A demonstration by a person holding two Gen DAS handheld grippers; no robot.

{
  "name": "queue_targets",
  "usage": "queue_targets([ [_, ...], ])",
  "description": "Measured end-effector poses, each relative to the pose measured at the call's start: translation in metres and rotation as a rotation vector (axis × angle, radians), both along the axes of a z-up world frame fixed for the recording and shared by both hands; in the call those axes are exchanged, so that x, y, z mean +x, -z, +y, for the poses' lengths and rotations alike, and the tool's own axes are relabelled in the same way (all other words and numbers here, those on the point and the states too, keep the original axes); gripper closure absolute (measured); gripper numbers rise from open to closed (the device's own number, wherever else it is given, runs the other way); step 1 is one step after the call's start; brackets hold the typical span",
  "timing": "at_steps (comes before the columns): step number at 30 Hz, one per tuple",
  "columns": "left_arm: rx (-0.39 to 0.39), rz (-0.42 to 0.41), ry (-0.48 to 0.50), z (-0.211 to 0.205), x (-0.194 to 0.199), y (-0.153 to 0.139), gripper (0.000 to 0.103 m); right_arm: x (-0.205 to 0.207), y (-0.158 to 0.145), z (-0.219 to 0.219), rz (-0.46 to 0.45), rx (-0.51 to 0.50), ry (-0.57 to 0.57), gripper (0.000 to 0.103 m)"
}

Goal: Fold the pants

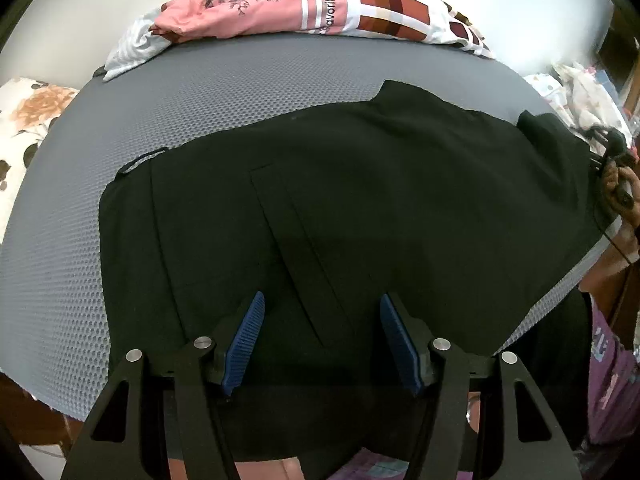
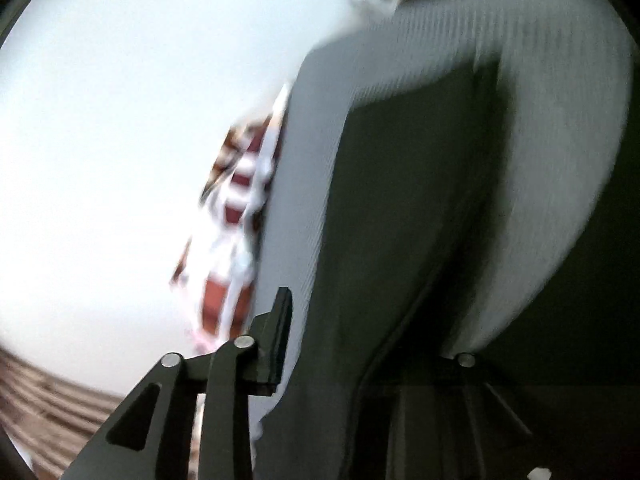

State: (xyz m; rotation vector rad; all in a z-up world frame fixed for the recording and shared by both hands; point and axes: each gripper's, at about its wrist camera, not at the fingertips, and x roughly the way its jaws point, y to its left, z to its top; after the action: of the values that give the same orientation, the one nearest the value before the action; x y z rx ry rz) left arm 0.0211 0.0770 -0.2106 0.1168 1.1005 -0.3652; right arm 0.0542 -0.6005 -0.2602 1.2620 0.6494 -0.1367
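Bare grey mat [image 1: 240, 92] left of pants [image 1: 340, 208]; pillows [image 1: 320, 4] block far edge.

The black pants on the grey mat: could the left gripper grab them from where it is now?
Probably yes. The left gripper hangs open right over the black pants, blue pads apart with only cloth between them, and nothing else lies in its way on the grey mat.

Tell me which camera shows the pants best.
The left wrist view: the black pants lie spread and sharp across the grey mat. The right wrist view is motion-blurred, showing only a dark stretch of them.
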Motion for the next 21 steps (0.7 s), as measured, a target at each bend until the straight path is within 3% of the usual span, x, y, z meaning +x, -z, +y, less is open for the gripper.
queue_targets([
  [1, -0.003, 0.001, -0.004, 0.001, 0.001, 0.0, 0.042, 0.0, -0.002, -0.009, 0.019, -0.011, -0.001, 0.096],
  [5, 0.01, -0.002, 0.0, 0.0, 0.001, 0.0, 0.041, -0.015, -0.027, -0.016, 0.015, -0.101, -0.028, 0.098],
  [9, 0.003, 0.008, -0.008, 0.001, 0.003, -0.001, 0.039, -0.073, -0.049, -0.022, -0.007, -0.13, -0.006, 0.098],
  [12, 0.001, 0.007, -0.002, 0.0, 0.004, -0.001, 0.036, -0.112, -0.042, -0.028, 0.026, -0.103, 0.027, 0.098],
  [17, 0.01, 0.001, 0.024, -0.002, 0.006, 0.001, 0.032, -0.16, -0.001, -0.033, 0.123, -0.035, 0.077, 0.098],
  [21, 0.017, -0.001, 0.046, -0.003, 0.007, 0.002, 0.029, -0.176, 0.011, -0.032, 0.096, 0.008, 0.11, 0.099],
])
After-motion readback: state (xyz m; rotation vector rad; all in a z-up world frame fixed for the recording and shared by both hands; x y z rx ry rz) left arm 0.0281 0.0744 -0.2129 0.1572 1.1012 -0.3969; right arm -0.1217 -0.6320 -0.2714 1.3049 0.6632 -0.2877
